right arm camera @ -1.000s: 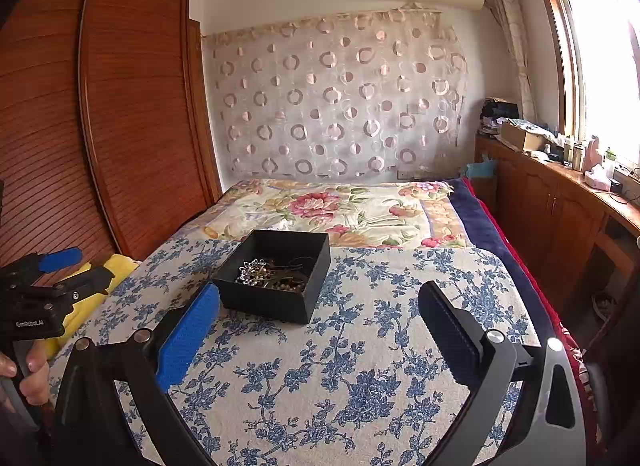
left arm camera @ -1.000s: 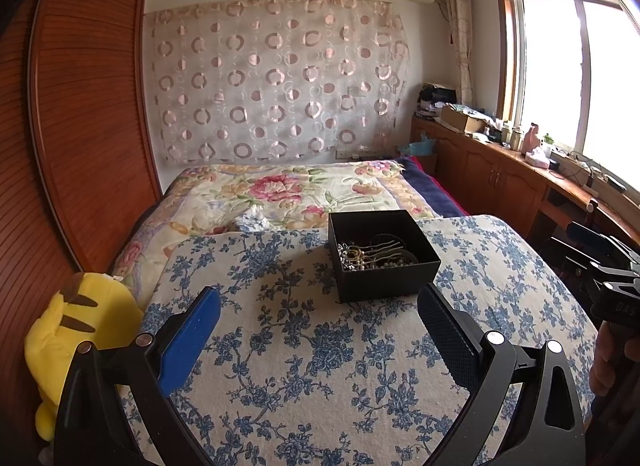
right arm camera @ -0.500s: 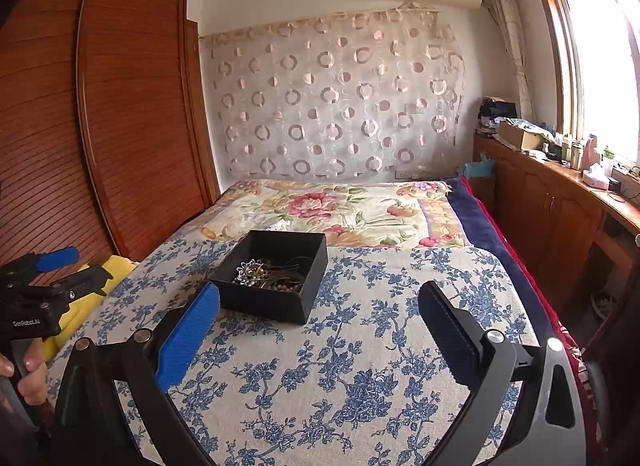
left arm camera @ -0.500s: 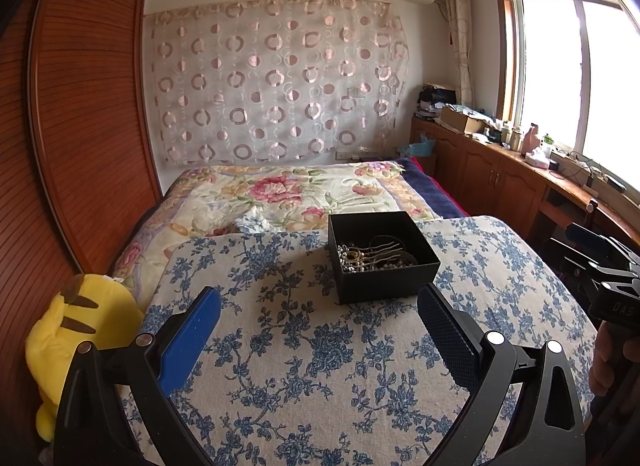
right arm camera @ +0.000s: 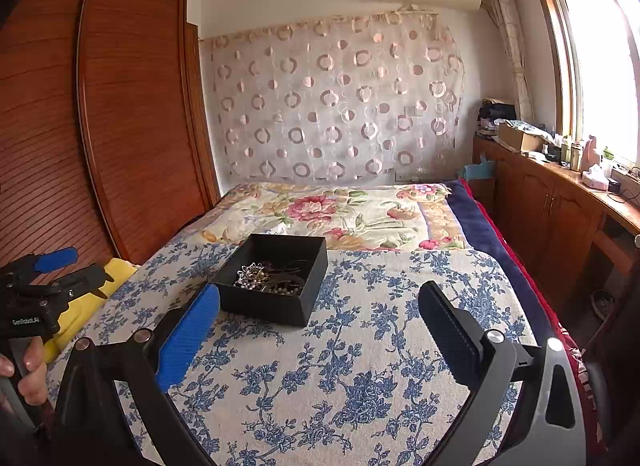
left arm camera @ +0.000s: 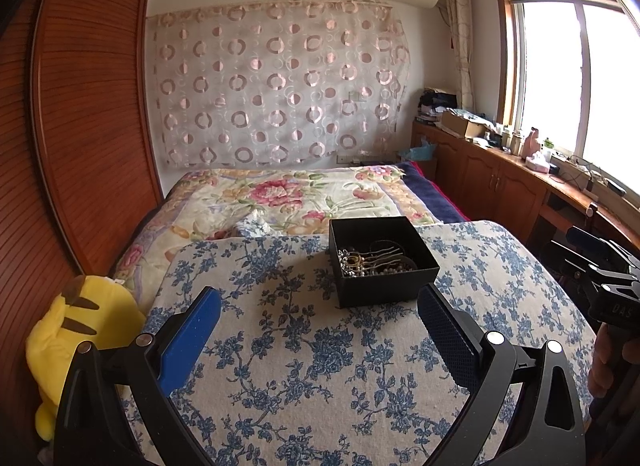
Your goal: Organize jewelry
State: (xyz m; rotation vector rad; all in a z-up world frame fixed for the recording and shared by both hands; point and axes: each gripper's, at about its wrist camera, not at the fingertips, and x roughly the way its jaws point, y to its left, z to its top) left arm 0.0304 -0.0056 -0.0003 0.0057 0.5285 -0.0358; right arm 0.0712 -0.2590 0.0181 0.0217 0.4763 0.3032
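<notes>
Here, a square black cardboard box [left arm camera: 383, 262] holding a tangle of silver and gold jewelry [left arm camera: 370, 262] sits on a blue-flowered white bedspread [left arm camera: 320, 366]. The left gripper [left arm camera: 318, 322] and right gripper [right arm camera: 318, 318] hover nearby, jaws spread wide, holding nothing.

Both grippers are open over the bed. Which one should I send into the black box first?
Probably left. The black box sits nearer the left gripper, just beyond its right fingertip. It lies farther off the right gripper, past its left fingertip. Both are open and empty, so the choice is close.
</notes>
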